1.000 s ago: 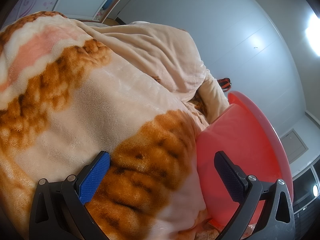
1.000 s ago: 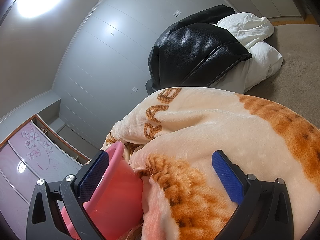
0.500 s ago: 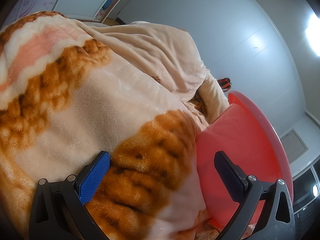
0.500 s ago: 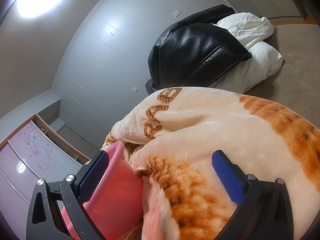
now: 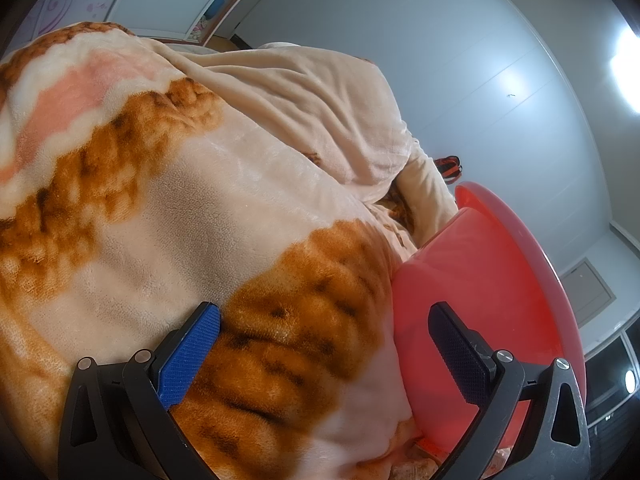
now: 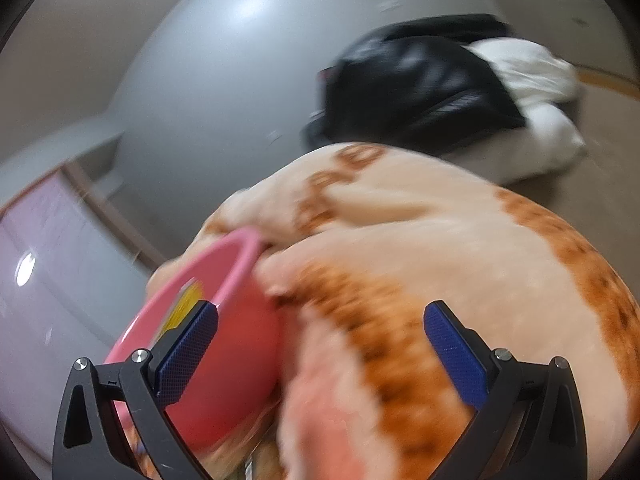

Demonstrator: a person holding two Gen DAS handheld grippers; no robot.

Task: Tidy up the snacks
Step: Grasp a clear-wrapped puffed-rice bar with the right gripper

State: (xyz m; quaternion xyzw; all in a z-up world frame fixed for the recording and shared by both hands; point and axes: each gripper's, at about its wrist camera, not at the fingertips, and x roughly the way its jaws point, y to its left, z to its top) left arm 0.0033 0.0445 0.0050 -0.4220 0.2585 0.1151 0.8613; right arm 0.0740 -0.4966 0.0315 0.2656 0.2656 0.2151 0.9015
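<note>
A: Left wrist view first. What does the left hand-held gripper (image 5: 324, 344) have?

B: Nothing. Its jaws stand wide, one blue pad at lower left, the dark one at lower right. A plush blanket (image 5: 200, 200) in cream and orange fills the left and centre of the frame and bulges up between the jaws. The red basin (image 5: 480, 280) sits at the right, its wall just beyond the right-hand finger, pressed against the blanket fold.

A: Any snacks?

B: Only a scrap of something at the bottom edge under the basin, too small to name.

A: Now the right wrist view.

B: It is blurred. The right hand-held gripper (image 6: 320, 340) is also wide and empty. Here the basin (image 6: 224, 320) shows at lower left, tilted, its pink rim running up toward the centre; the left-hand finger lies right over that rim. A yellow packet (image 6: 186, 304) shows inside, just behind the pad. The blanket (image 6: 440, 260) takes the right half; a black cushion (image 6: 420, 84) lies at upper right.

A: So which hand is nearer?

B: I judge the right one: the basin's rim lies between its jaws, toward the left finger, and the packet lies just past the rim.
</note>
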